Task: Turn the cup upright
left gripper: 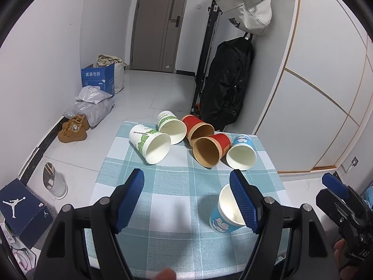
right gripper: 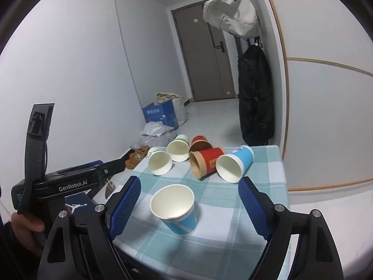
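A blue paper cup (left gripper: pixel 221 219) stands upright on the checked tablecloth (left gripper: pixel 174 186); it also shows in the right wrist view (right gripper: pixel 177 210). Five more cups lie on their sides at the far end: two white-green (left gripper: pixel 151 144) (left gripper: pixel 171 126), two red (left gripper: pixel 198 126) (left gripper: pixel 209 149) and one blue (left gripper: pixel 241 152). My left gripper (left gripper: pixel 186 198) is open and empty; its right finger overlaps the upright cup in view. My right gripper (right gripper: pixel 188 205) is open, with the upright cup between its fingers, not touching. The lying blue cup (right gripper: pixel 233 163) is beyond it.
The table's right edge (right gripper: pixel 283 175) is near the wall. A black backpack (left gripper: pixel 226 81) and a beige bag (left gripper: pixel 247 7) hang behind the table. Boxes (left gripper: pixel 99 77), bags and brown shoes (left gripper: pixel 74 128) lie on the floor at left.
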